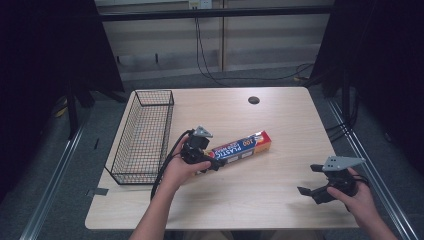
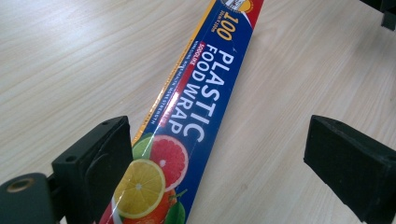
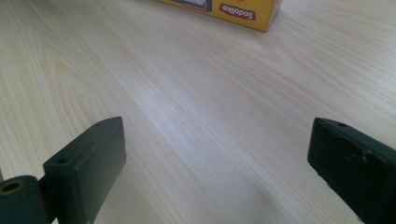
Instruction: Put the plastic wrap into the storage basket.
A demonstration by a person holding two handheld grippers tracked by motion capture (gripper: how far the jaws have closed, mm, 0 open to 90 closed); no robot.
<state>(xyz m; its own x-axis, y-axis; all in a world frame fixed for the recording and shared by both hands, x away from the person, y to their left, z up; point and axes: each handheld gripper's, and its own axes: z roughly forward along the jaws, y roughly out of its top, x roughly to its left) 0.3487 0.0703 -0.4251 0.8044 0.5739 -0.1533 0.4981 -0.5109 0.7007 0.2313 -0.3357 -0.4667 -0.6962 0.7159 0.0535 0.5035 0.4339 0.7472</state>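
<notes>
Pale wooden table (image 1: 280, 200) on grey floor (image 1: 55, 165), black curtains (image 1: 45, 55) flanking

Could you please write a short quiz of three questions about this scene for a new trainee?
1. True or false: the left gripper has its jaws closed tight on the plastic food wrap box.
2. What stands at the table's left side? A) wire basket B) glass bowl C) paper bag
3. Which words are printed large on the box?

Key:
1. False; the jaws stand wide, the box lies between them.
2. A, the wire basket.
3. "PLASTIC FOOD WRAP".
</notes>
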